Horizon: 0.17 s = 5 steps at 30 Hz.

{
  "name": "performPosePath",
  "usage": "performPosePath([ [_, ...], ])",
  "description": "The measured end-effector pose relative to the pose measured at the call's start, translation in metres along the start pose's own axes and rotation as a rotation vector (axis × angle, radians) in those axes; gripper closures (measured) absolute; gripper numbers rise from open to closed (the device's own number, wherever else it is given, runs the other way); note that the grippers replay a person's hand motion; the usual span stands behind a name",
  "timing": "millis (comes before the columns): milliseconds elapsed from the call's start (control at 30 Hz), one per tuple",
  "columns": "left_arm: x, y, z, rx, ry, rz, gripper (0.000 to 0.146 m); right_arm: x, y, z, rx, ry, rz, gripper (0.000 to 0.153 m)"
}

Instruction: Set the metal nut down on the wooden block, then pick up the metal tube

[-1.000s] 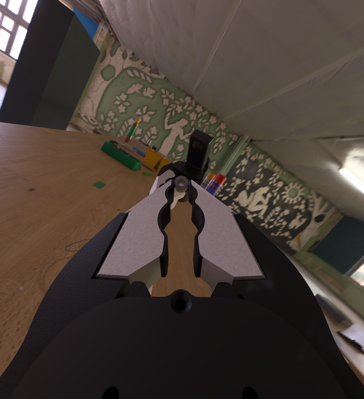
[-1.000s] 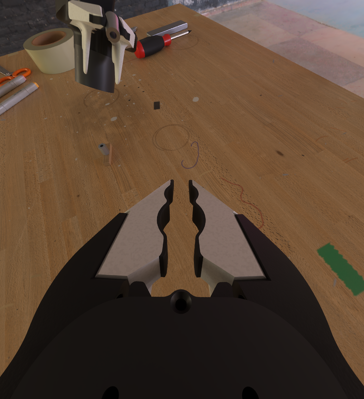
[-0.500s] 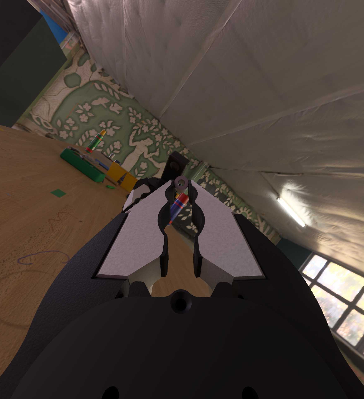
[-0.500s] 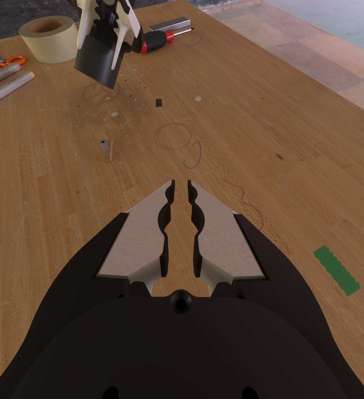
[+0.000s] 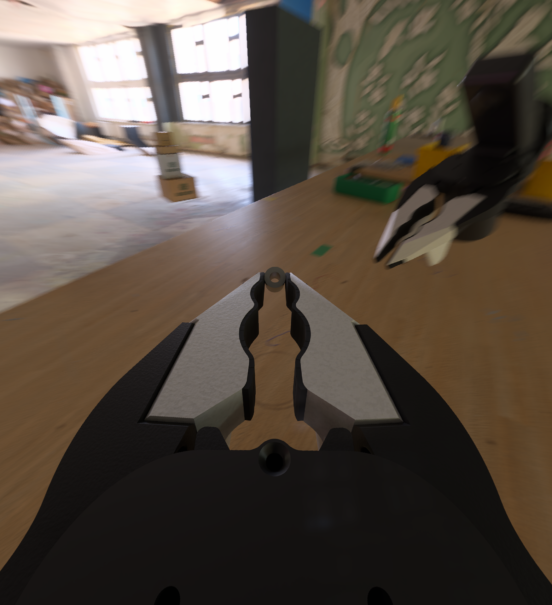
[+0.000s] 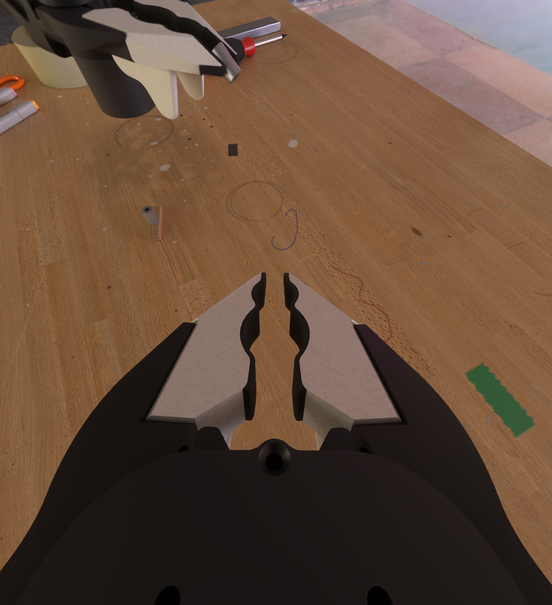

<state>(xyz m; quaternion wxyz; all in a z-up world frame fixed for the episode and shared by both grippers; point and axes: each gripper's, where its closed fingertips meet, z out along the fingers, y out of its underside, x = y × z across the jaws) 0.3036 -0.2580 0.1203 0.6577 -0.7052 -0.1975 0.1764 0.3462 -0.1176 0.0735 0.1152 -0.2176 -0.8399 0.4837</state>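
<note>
My left gripper point(image 5: 275, 284) is shut on a small metal tube point(image 5: 274, 277), seen end-on as a ring between the fingertips, above the wooden table point(image 5: 399, 343). In the right wrist view the left gripper point(image 6: 225, 67) hangs at the far left, pointing right, with the tube point(image 6: 228, 64) at its tips. A small grey hex nut point(image 6: 149, 214) rests against a thin wooden block point(image 6: 158, 226) standing on the table. My right gripper point(image 6: 274, 278) is empty with a narrow gap between its jaws, above the table and nearer than the block. It also shows in the left wrist view point(image 5: 387, 258).
A tape roll point(image 6: 48, 65), orange scissors point(image 6: 4, 83), grey markers point(image 6: 2, 121), a red-collared screwdriver point(image 6: 255, 42) and a metal bar point(image 6: 251, 28) lie at the far end. A green tape patch point(image 6: 500, 399) is at the right. A green box point(image 5: 366, 188) stands across the table.
My left gripper has swung round fast from pointing up at the ceiling to level over the table, still holding the tube, and is nearer to the right gripper. The right gripper barely moved.
</note>
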Motion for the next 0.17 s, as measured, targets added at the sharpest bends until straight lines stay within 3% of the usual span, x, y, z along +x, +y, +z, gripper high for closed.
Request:
performPosePath([
  [67, -0.0074, 0.0051, 0.0003, -0.050, -0.123, 0.116, 0.134, -0.0001, 0.0009, 0.0009, -0.004, -0.001, 0.000, 0.142],
  [167, -0.0080, 0.0068, 0.0010, -0.066, -0.152, 0.161, 0.134, -0.0004, 0.0022, 0.0019, -0.011, -0.002, -0.001, 0.142],
])
